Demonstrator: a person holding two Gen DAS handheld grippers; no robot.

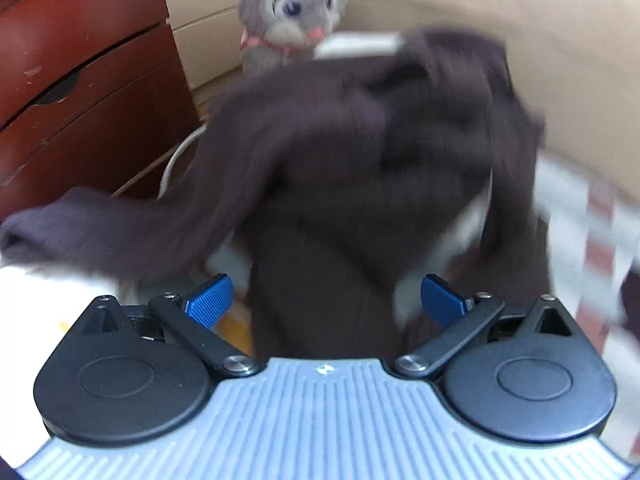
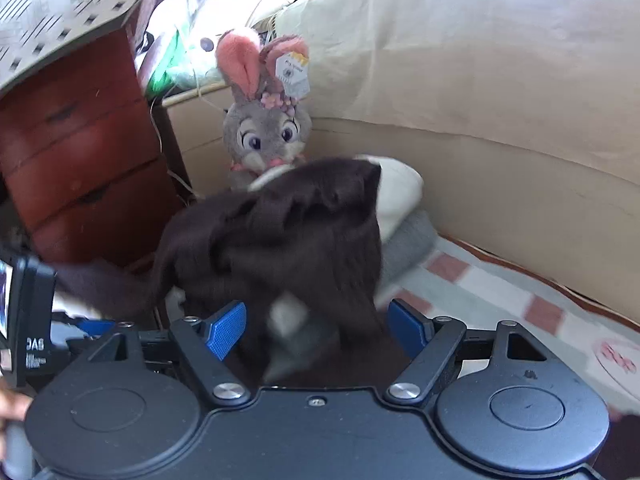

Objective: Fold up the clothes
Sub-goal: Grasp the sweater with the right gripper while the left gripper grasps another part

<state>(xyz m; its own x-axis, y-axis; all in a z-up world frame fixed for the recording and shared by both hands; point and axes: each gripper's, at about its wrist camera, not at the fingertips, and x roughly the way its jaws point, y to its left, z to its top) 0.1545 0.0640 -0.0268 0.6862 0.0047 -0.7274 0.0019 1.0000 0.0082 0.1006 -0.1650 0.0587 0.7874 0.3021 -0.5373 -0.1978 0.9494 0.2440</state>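
A long cream sofa (image 2: 500, 92) is seen across the back of the scene and is taken here as the landmark. At its left end a red-brown wooden chest of drawers (image 2: 80, 152) is stood, with a patterned cloth (image 2: 60, 4) draped over its top. Below the front of the sofa a checked blanket (image 2: 492, 292) in pale grey, white and brick red is spread.

The dark brown garment (image 2: 288, 240) is shown bunched and blurred by motion in front of the sofa's left end, above the blanket; in the left wrist view the same garment (image 1: 360, 160) is seen with one sleeve flung out towards the chest of drawers. A folded pile of white and grey clothes (image 2: 404, 208) is partly hidden behind it, against the sofa's base.

A grey plush rabbit (image 2: 264, 132) with pink ears and a paper tag is propped in the corner between the sofa's left end and the chest of drawers.

The right gripper (image 2: 320, 324) is held before the sofa with its blue-padded fingers (image 2: 226, 328) spread wide, and dark cloth is draped between them without being pinched. The left gripper (image 1: 326, 300) is likewise seen with its blue fingers (image 1: 210, 298) set wide apart, the brown fabric hanging down between them; no pad is seen pressed on the cloth, though whether it is caught lower down cannot be told.
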